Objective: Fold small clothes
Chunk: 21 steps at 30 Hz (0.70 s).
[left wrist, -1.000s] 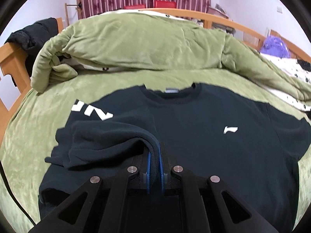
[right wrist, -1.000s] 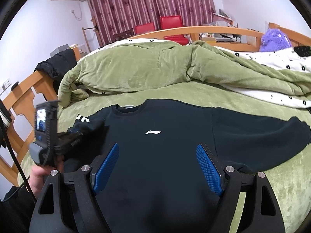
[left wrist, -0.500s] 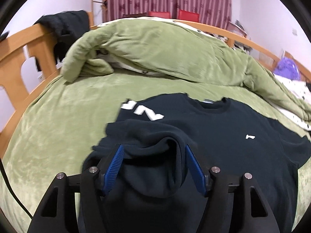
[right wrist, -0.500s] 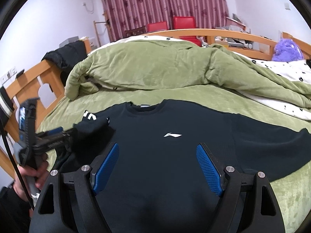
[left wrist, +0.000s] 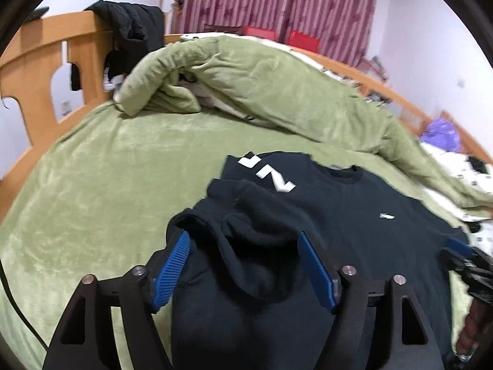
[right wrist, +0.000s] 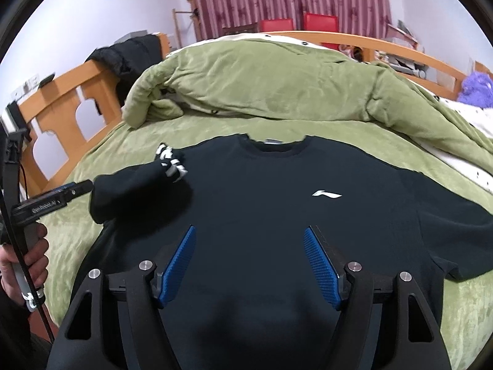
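Both views are wide fisheye views, each looking forward and downward along its own gripper's two fingers, whose blue pads fill the lower edge of the picture.

The left wrist view sits close over the folded-in sleeve side of the black sweatshirt (left wrist: pixel 354 215) and faces across the green bed (left wrist: pixel 101 185) toward the wooden bed frame (left wrist: pixel 40 71) and striped curtain (left wrist: pixel 277 0). At its right edge the right gripper (left wrist: pixel 462 252) shows.

The right wrist view hangs above the sweatshirt's hem, centred, facing the collar (right wrist: pixel 275 146), the rumpled green quilt (right wrist: pixel 262 83) and the same curtain. The left gripper (right wrist: pixel 77 189) enters from its left.

Both views share the sweatshirt, quilt, frame and curtain.
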Motion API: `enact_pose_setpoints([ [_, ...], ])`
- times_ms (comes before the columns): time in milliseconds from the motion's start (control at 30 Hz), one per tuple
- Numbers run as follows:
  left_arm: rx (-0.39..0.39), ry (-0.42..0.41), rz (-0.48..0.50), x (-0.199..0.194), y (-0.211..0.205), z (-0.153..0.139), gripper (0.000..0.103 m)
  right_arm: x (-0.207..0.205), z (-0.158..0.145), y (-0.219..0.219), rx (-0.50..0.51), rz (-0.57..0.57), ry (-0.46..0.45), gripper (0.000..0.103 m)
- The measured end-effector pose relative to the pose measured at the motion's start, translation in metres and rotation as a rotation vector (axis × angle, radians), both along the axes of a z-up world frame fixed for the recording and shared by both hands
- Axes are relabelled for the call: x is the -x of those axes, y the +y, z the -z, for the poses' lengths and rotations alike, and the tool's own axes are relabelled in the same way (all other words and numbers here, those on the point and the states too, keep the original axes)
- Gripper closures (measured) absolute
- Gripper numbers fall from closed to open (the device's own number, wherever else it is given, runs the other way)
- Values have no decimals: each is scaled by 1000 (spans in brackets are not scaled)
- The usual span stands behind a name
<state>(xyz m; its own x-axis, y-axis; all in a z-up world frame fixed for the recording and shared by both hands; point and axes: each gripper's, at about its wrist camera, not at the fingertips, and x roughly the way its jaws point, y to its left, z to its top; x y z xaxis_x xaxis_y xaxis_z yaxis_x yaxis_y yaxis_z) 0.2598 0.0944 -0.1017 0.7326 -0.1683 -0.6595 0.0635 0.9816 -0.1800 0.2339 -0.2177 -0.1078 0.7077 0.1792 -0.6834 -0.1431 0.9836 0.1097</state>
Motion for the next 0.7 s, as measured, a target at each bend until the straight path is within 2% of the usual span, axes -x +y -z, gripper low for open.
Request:
enact_pose_setpoints([
  [133,-26,-25,0,10,9,0,28,4,0,31,11,-38,13,32],
  [267,-56,-12,-83,10,32,6,28,8,-1,60,24,-62,18,32],
  [367,-50,-8,-153,9,56,13,28,6,-1,84,28,-89,31,32],
  [433,-45,-4,-190,7,71,17,28,4,0,101,51,-107,27,36],
  [500,-37,-2,-226,6,88,22,28,1,4,120,82,-125,22,47],
  [600,-53,7,-270,3,111,32,28,-9,18,144,103,-149,35,57],
  [700,-74,18,-294,-1,127,41,28,-27,42,166,134,-167,69,60],
])
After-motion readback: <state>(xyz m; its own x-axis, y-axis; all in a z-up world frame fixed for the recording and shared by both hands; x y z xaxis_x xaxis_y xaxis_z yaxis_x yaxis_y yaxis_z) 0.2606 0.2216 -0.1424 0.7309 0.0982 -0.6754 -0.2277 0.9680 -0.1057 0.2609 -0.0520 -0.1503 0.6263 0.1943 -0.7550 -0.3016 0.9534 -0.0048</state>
